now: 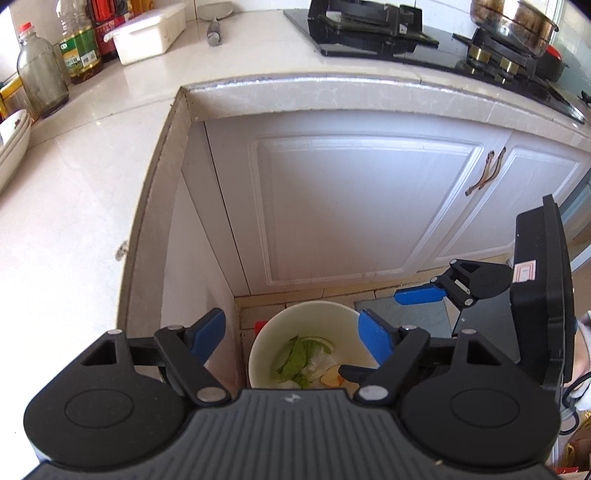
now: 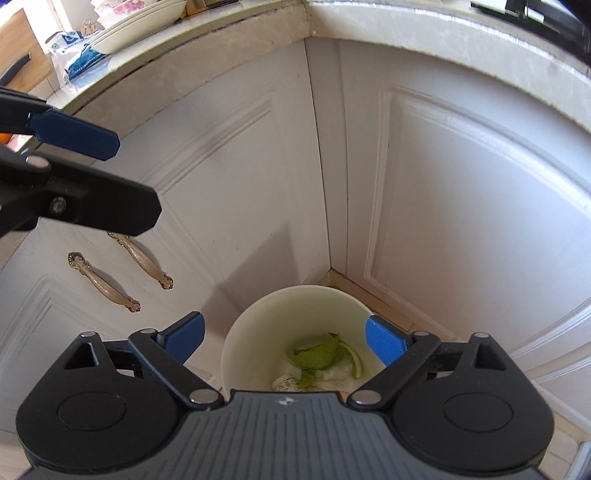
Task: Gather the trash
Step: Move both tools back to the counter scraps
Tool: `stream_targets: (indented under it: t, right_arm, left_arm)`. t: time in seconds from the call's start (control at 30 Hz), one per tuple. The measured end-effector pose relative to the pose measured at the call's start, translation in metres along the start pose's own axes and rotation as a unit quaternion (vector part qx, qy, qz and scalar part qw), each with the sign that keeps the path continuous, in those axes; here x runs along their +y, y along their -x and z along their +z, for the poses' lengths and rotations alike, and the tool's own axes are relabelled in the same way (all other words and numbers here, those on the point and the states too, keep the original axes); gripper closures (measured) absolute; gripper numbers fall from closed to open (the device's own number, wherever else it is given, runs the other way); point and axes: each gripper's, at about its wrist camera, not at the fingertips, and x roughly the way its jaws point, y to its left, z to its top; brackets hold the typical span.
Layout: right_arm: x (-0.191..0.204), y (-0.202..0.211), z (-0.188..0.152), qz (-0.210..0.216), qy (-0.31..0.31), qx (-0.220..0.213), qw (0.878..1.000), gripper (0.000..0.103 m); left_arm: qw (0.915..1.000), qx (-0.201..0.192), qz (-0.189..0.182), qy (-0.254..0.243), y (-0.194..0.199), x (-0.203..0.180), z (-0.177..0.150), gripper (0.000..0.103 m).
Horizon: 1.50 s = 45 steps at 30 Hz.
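Observation:
A white round bin [image 1: 314,308] stands on the floor in the corner where two cabinet runs meet. Inside it lie green leaf scraps [image 1: 291,360], white crumpled paper and a bit of orange peel. My left gripper [image 1: 291,334] hovers above the bin, open, with nothing between its blue pads. My right gripper [image 2: 286,338] also hangs over the bin [image 2: 295,293], open and empty, looking down on the leaf scraps [image 2: 317,354]. One blue finger [image 1: 419,295] of the right gripper shows at the right of the left wrist view. A left finger [image 2: 74,134] shows at the upper left of the right wrist view.
White cabinet doors [image 1: 362,206] with bronze handles [image 2: 103,282] close in the corner. The pale countertop [image 1: 74,184] holds oil bottles [image 1: 79,51], a white box [image 1: 147,31] and stacked plates [image 1: 11,144]. A gas hob with a steel pot [image 1: 517,22] sits at the back right.

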Motion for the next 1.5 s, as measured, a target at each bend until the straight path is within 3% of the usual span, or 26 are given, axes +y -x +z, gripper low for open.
stream_targets:
  t: [0.33,0.53,0.67,1.03,1.33,1.5]
  right_arm:
    - [0.029,0.072,0.030,-0.040,0.072,-0.026,0.996,0.002]
    - [0.059,0.120,0.062,-0.021,0.136,-0.075,0.988,0.000]
    - [0.086,0.132,0.088,0.020,0.168,-0.102,0.980,0.000]
    - [0.205,0.091,0.158,0.133,0.238,-0.109,0.956,0.000]
    - [0.306,0.047,0.195,0.186,0.280,-0.092,0.937,0.000]
    - [0.344,0.017,0.208,0.196,0.284,-0.067,0.936,0.001]
  left_arm:
    - [0.9972,-0.056,0.016,0.047,0.069,0.023,-0.009,0.019]
    - [0.9883,-0.089,0.076,0.098,0.116,0.058,-0.035,0.017]
    - [0.9763,-0.094,0.132,0.143,0.139,0.089,-0.060,0.016]
    - [0.9398,-0.092,0.251,0.213,0.187,0.154,-0.117,0.015]
    - [0.9195,-0.088,0.294,0.246,0.207,0.196,-0.152,0.015]
    - [0.9123,-0.081,0.302,0.265,0.210,0.218,-0.167,0.015]
